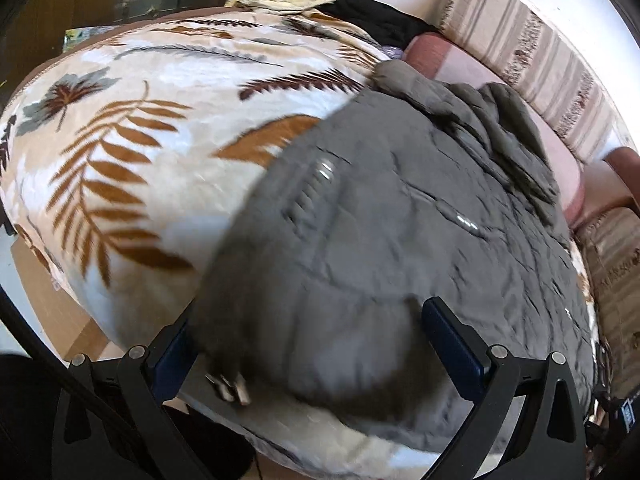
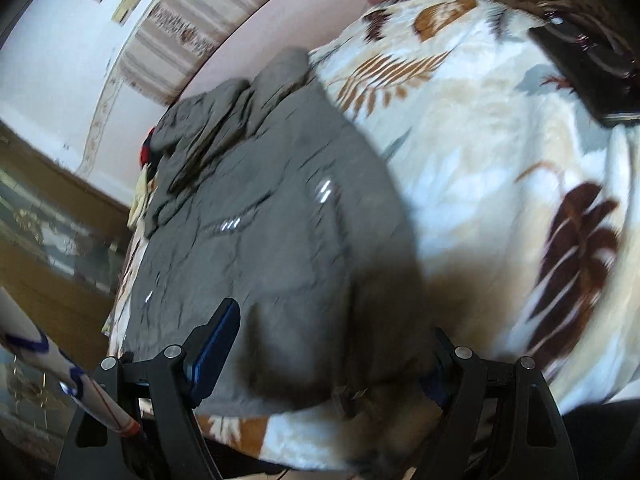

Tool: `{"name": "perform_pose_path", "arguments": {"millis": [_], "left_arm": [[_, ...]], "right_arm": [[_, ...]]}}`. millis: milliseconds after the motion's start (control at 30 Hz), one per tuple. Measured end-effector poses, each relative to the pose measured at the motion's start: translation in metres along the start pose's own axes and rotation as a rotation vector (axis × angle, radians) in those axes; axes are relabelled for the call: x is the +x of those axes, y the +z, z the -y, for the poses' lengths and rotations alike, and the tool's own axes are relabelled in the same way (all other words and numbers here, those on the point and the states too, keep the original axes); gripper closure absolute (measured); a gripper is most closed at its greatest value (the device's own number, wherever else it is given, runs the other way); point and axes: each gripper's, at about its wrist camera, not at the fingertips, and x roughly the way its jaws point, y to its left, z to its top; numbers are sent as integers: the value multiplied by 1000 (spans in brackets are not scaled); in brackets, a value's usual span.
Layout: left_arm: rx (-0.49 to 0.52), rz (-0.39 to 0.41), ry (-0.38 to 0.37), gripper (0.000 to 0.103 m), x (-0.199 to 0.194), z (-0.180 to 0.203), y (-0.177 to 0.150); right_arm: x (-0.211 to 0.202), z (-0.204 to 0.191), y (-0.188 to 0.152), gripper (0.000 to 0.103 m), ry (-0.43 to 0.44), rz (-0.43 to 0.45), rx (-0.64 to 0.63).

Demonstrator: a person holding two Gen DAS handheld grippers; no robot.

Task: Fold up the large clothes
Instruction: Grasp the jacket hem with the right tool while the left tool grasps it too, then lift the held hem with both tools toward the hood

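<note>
A large grey padded jacket (image 1: pixel 384 208) lies spread on a bed covered by a leaf-print blanket (image 1: pixel 120 152), its hood bunched at the far end by the pink headboard. My left gripper (image 1: pixel 312 344) is open, its fingers wide apart with the jacket's near hem corner lying between them. In the right wrist view the same jacket (image 2: pixel 256 208) lies ahead and to the left. My right gripper (image 2: pixel 332 356) is open, and the jacket's other hem corner with a strap sits between its fingers. Both views are motion-blurred.
A dark flat device (image 2: pixel 588 72) lies on the blanket (image 2: pixel 480 152) at the far right. Black and red clothes (image 1: pixel 368 8) are piled at the head of the bed. A striped cushion (image 1: pixel 536 52) runs along the wall. A wooden cabinet (image 2: pixel 44 248) stands to the left.
</note>
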Motion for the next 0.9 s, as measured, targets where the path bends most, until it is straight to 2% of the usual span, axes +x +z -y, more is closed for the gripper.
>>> {"name": "perform_pose_path", "arguments": {"millis": [133,167,200,233,267,300,367,433,533,633,733,900], "left_arm": [[16,16,-33,0,-3,10,-5],[24,27,-38,0,-5,12,-5],[27,54,-35,0,-8,14,-5],[28,80,-28,1,-11,14,-3],[29,102,-20,7,-14,14,-2],[30,117,-6,14,-15,14,-1],[37,105,23,19,-10,13,1],[61,62,50,24,0,15,-1],[85,67,69,24,0,17,-4],[100,74,83,24,0,18,-5],[130,90,108,24,-1,20,-6],[183,100,151,24,2,28,-8]], "right_arm": [[11,-15,-11,21,58,-40,-28],[14,-21,-13,28,81,-51,-42],[15,-23,-13,43,90,-50,-46],[13,-25,-13,51,106,-24,-45],[6,-28,-10,64,125,26,-43],[1,-29,-7,66,136,57,-51],[-4,-32,-4,66,129,86,-71],[3,-34,-7,66,106,68,-82],[23,-33,-14,66,39,2,-89],[29,-24,-15,65,28,-27,-59],[28,-23,-15,69,30,-20,-67],[31,-42,-21,70,-74,-6,-187]]}}
